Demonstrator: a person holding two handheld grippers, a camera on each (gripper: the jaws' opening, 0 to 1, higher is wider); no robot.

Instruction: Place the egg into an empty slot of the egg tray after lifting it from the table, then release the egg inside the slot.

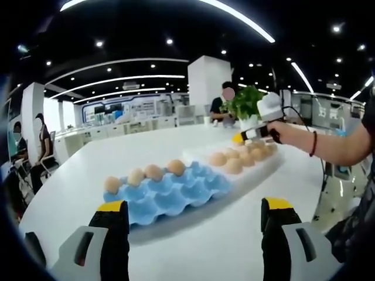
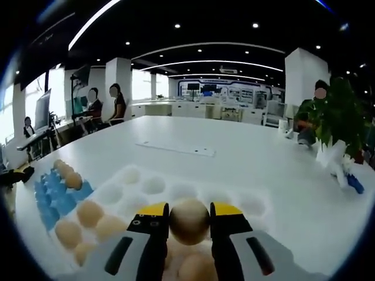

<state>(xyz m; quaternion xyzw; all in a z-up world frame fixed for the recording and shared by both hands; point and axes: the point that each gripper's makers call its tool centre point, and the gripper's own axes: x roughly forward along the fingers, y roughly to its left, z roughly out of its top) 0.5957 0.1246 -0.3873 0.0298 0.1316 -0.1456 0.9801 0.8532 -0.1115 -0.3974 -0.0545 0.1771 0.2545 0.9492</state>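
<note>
My right gripper (image 2: 189,209) is shut on a tan egg (image 2: 189,222), held above the near side of a white egg tray (image 2: 176,190). This tray has empty slots ahead of the egg and several eggs (image 2: 89,213) on its left. In the left gripper view the right gripper (image 1: 249,136), held by a person's hand, hovers over the far end of the white tray (image 1: 263,171), where several eggs (image 1: 234,165) lie. A blue egg tray (image 1: 176,196) carries a far row of several eggs (image 1: 153,171). My left gripper (image 1: 196,213) stands open in front of the blue tray, with nothing between its jaws.
Both trays rest on a large white table (image 1: 146,146). A potted green plant (image 2: 337,117) stands at its far right, also seen as the plant (image 1: 246,102) behind the hand. A flat white sheet (image 2: 176,148) lies mid-table. People sit at the room's edges.
</note>
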